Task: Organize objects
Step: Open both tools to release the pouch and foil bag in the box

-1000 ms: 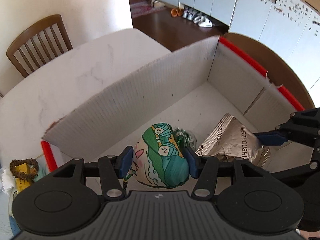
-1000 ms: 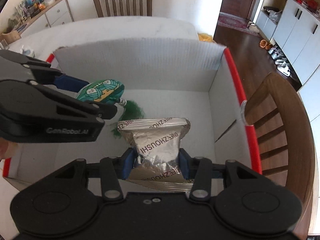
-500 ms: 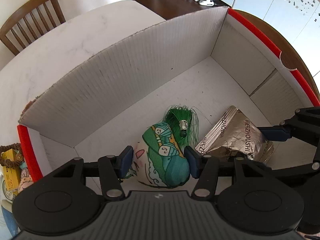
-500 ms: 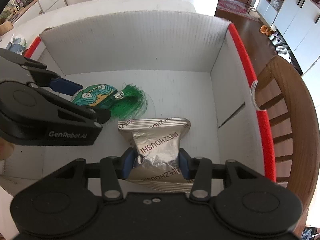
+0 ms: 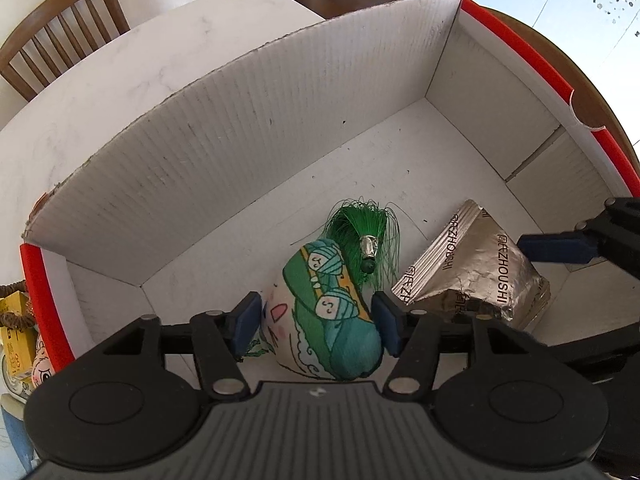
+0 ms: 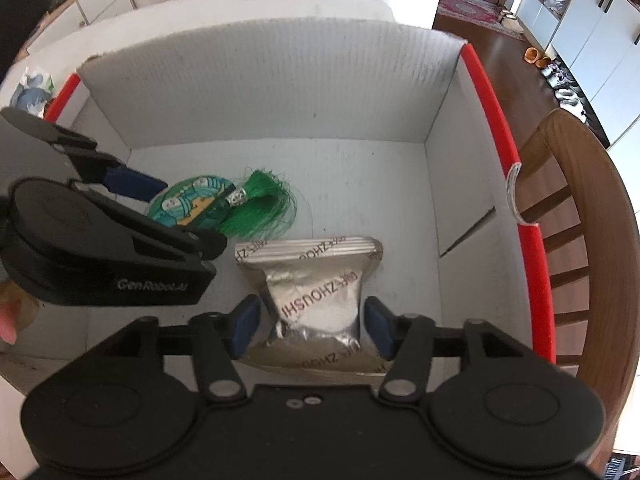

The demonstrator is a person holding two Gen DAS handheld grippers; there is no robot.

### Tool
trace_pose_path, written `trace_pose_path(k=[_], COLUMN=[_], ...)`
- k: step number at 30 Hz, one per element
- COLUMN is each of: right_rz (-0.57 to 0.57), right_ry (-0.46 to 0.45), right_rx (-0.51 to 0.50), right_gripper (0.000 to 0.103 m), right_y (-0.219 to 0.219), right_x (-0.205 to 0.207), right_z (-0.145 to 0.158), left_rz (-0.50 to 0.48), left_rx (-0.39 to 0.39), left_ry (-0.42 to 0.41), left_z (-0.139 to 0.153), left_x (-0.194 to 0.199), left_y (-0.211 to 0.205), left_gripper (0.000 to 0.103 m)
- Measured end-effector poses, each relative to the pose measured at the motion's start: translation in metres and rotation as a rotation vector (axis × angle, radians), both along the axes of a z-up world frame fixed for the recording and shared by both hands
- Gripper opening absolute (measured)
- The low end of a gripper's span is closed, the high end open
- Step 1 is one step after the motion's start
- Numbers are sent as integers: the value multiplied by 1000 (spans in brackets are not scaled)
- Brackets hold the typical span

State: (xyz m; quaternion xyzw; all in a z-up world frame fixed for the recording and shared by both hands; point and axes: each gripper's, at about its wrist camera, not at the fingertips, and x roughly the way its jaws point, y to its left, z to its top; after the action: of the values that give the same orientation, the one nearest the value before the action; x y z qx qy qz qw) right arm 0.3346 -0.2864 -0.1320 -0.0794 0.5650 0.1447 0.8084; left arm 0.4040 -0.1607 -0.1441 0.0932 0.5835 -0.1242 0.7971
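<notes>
A green-and-white fabric pouch (image 5: pixel 332 320) (image 6: pixel 188 200) with a green tassel (image 5: pixel 360 232) lies on the floor of a white cardboard box (image 5: pixel 240 140) (image 6: pixel 280 92) with red edges. My left gripper (image 5: pixel 318 322) (image 6: pixel 176 216) points down over it. Its jaws are opening, and the blue pads sit close on either side of the pouch. Right beside the pouch lies a silver foil packet (image 5: pixel 480 276) (image 6: pixel 316 296) with red lettering. My right gripper (image 6: pixel 312 322) straddles the packet. Its jaws are opening too, with small gaps showing at both pads.
The box stands on a white table (image 5: pixel 120 92). One wooden chair (image 5: pixel 60 32) is behind the table, another (image 6: pixel 580 220) at the box's right side. A yellow carton (image 5: pixel 16 320) and small items sit outside the left wall. The far half of the box floor is bare.
Both pairs of jaws have widened around the pouch and the packet. The left gripper has sunk deeper into the box, and the tassel now fans out on the floor.
</notes>
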Motion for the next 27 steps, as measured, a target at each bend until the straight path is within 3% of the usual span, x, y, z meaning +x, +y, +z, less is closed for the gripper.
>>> trace_pose_path(k=[6, 14, 27], right_rz=[15, 23, 12], right_ry=[-24, -43, -131], right_rx=[8, 28, 85], right_gripper=[63, 64, 69], right_y=[-1, -6, -15], right_x=[-5, -12, -30], right_z=[8, 20, 69], left_rz=[15, 21, 10], left_rx=[-20, -54, -130], left_ry=[-10, -51, -209], left_z=[4, 21, 82], left_x=[-4, -10, -42], left_y=[6, 7, 17], left_gripper=[70, 70, 70])
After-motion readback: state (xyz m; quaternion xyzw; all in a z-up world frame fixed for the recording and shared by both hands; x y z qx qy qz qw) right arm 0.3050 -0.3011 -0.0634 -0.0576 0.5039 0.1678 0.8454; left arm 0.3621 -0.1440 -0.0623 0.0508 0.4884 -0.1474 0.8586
